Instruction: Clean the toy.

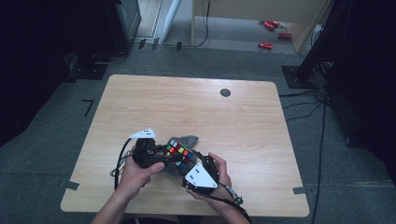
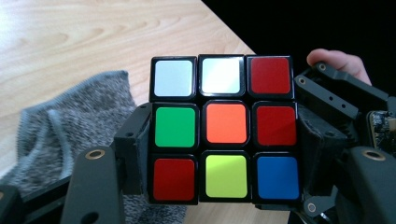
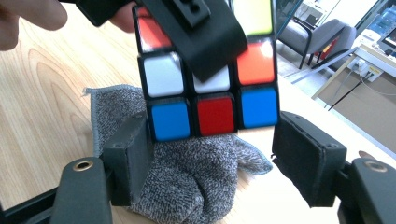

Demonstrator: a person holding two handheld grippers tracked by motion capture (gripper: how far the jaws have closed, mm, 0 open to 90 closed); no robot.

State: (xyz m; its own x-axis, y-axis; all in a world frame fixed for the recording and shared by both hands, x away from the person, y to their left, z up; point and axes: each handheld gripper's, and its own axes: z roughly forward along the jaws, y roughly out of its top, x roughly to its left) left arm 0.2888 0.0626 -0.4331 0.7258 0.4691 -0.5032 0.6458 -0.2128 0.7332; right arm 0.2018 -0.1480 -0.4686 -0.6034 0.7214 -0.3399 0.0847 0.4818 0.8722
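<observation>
A scrambled puzzle cube is held up over the near middle of the table. In the left gripper view the cube shows white, red, green, orange, yellow and blue stickers, and my left gripper is shut on it, pads pressed on both sides. My right gripper is open around the cube's bottom row; its left pad is at the corner and its right pad stands apart. In the high view the left gripper comes from the left and the right gripper from the lower right.
A grey knitted cloth lies crumpled on the wooden table under and behind the cube. A small dark round grommet sits near the far edge. Red items lie on the floor beyond the table.
</observation>
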